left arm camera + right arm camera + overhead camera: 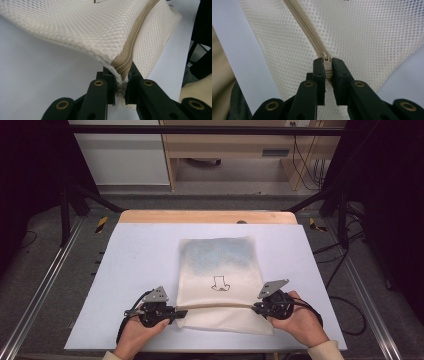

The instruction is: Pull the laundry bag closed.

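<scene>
A cream mesh laundry bag (220, 275) with a small black drawing lies flat on the white table (135, 270), something bluish showing through its far half. A tan zipper (215, 305) runs across its near end. My left gripper (179, 312) is shut on the bag's left corner at the zipper's end (122, 68). At the other side my right gripper (255, 308) is shut on the zipper pull (326, 61), with the zipper (307, 27) closed ahead of it. Mesh (87, 27) lifts slightly off the table near the left jaws.
The table's wooden far edge (207, 216) borders a floor with black frame legs (75, 200) and cables (345, 310). White surface lies bare to the left (125, 260) and right (295, 255) of the bag. The person's hands (295, 322) rest at the near edge.
</scene>
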`<state>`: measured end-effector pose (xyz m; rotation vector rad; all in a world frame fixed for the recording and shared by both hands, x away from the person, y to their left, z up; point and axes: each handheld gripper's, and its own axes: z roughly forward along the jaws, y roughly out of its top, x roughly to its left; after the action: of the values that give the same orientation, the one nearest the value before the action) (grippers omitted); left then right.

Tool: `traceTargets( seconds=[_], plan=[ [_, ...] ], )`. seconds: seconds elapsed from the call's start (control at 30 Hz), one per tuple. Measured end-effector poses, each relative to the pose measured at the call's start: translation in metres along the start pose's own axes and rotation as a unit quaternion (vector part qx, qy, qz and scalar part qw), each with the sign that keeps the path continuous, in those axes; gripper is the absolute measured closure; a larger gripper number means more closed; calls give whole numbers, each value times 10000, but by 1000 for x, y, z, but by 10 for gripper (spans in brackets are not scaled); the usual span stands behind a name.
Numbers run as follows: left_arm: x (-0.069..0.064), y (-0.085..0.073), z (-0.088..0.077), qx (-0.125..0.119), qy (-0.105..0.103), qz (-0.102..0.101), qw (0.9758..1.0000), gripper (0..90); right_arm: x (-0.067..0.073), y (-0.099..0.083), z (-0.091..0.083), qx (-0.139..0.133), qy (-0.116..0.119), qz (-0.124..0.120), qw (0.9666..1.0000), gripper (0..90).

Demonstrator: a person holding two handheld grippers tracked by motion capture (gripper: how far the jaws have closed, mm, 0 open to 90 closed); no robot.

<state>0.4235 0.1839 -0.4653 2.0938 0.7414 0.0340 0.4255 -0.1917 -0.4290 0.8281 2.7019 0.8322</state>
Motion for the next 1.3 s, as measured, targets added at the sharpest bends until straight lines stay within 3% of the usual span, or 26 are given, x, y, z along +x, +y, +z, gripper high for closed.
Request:
traceTargets(
  seconds=[1.3],
  plan=[
    [0,1,-5,-102,51,21,9999,820,-6,-14,-8,10,-107,165,9998,821]
  ],
)
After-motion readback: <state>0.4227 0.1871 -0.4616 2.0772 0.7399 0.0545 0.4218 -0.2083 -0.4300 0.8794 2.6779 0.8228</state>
